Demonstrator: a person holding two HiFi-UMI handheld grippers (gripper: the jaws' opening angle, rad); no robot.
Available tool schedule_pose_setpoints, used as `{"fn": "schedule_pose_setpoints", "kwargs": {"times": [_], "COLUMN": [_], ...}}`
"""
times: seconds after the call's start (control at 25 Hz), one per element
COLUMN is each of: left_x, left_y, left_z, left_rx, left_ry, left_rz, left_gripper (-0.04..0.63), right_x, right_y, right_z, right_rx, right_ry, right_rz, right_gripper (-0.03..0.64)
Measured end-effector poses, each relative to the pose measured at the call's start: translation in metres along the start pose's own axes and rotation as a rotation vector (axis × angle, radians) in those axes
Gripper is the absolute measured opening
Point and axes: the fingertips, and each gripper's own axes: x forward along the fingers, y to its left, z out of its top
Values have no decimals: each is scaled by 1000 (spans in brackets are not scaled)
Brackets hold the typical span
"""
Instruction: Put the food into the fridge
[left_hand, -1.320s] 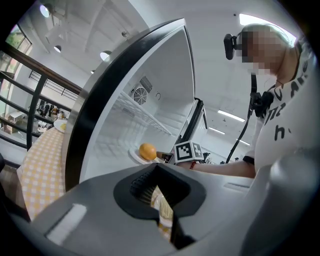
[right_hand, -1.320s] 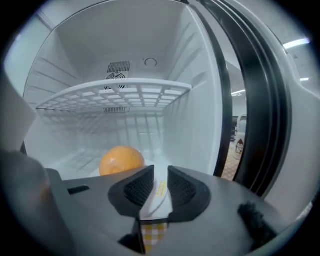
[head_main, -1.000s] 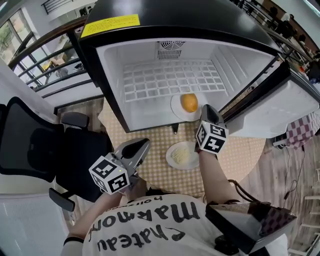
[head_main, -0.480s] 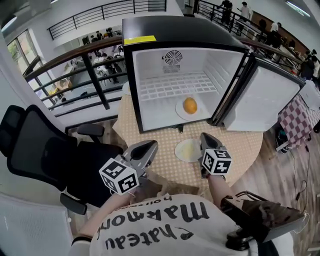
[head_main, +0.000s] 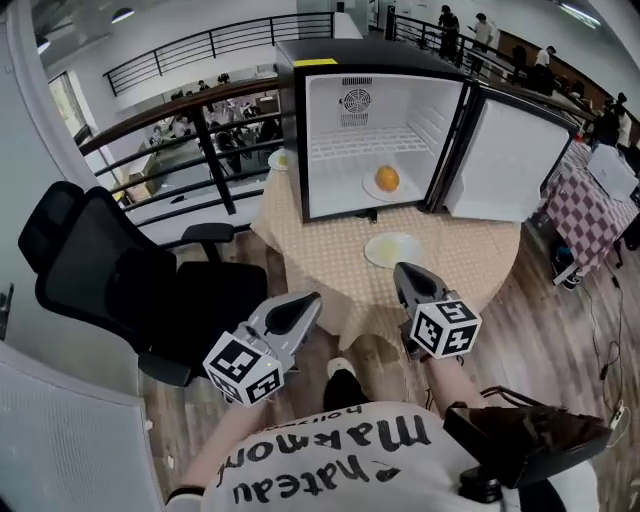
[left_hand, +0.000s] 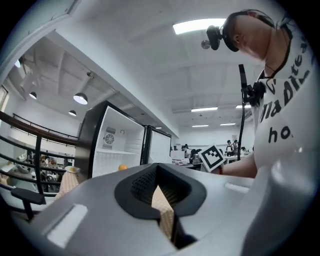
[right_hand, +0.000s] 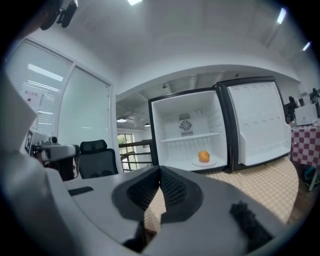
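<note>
Inside the open fridge (head_main: 370, 52), down on its floor, the round orange food (head_main: 387, 179) sits on a white plate (head_main: 371, 191), and the door (head_main: 510, 150) is swung wide to the right. Just in front of the fridge, a second plate (head_main: 392, 249) with something pale on it is out on the checked desk (head_main: 470, 255). Well short of the desk, the left gripper (head_main: 306, 302) and right gripper (head_main: 403, 272) both point toward the fridge with their fingers squeezed together on nothing, and a black office chair (head_main: 110, 280) is off to the left.
</note>
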Motion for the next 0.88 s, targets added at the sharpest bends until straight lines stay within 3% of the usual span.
{"fn": "schedule_pose_setpoints", "kwargs": {"times": [0.16, 0.28, 0.4, 0.56, 0.88], "left_x": [-45, -65, -70, -60, -65], "left_y": [-39, -73, -102, -131, -180], "left_z": [7, 14, 27, 38, 58], "left_rx": [52, -9, -79, -40, -5], "left_ry": [11, -30, -81, -80, -104], "left_rz": [33, 11, -31, -49, -52], "left_gripper": [0, 2, 2, 2, 2], "right_x": [-74, -137, -183, -214, -247], "right_y": [12, -1, 1, 17, 26], "right_z": [-23, -32, -20, 6, 18], "right_rx": [-11, 21, 71, 70, 118], "right_ry": [27, 46, 10, -47, -64], "right_rz": [-63, -162, -193, -173, -101], "right_gripper": [15, 15, 15, 15, 15]}}
